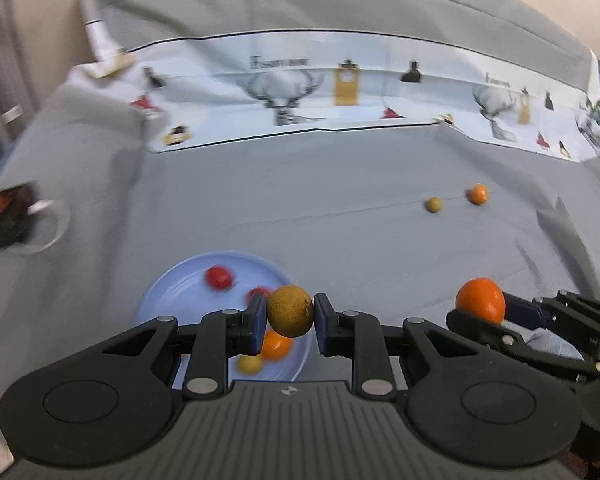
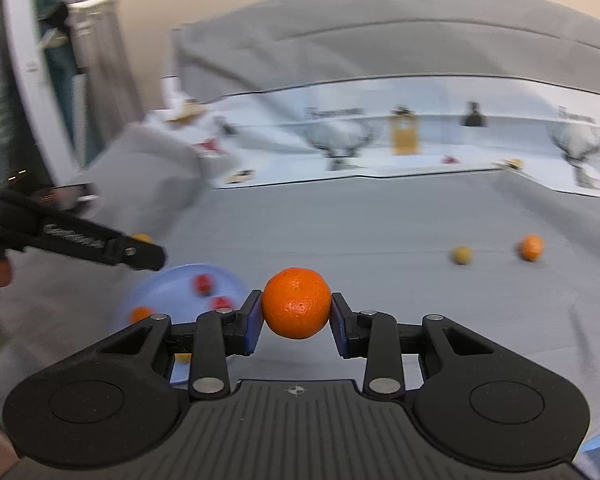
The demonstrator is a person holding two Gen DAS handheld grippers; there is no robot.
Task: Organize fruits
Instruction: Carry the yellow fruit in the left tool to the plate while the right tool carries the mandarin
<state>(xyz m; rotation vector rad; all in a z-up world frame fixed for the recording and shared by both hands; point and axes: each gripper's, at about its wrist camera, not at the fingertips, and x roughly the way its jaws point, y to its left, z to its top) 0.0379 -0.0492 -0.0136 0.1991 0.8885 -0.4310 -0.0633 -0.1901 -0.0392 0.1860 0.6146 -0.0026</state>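
A grey cloth (image 1: 300, 208) covers the worktop, and a white printed strip (image 1: 300, 92) with deer figures runs along its far edge at twelve o'clock, where the cloth rises into a fold. Wide bare cloth lies between that strip and the near objects. The light blue plate (image 1: 172, 292) sits near the front at about seven o'clock in the left wrist view, its rim just under the left gripper (image 1: 290, 316); it holds two red fruits (image 1: 219, 277), an orange fruit (image 1: 276, 345) and a small yellow one (image 1: 250, 364). The left fingers are clamped on a brownish-yellow round fruit (image 1: 290, 311) above the plate's right edge. The right gripper (image 2: 296, 312) is just beside it at three o'clock, its fingers closed on a mandarin (image 2: 296, 303). Well apart at two o'clock, a small yellow-brown fruit (image 1: 434, 204) and a small orange fruit (image 1: 477, 194) lie near each other on open cloth.
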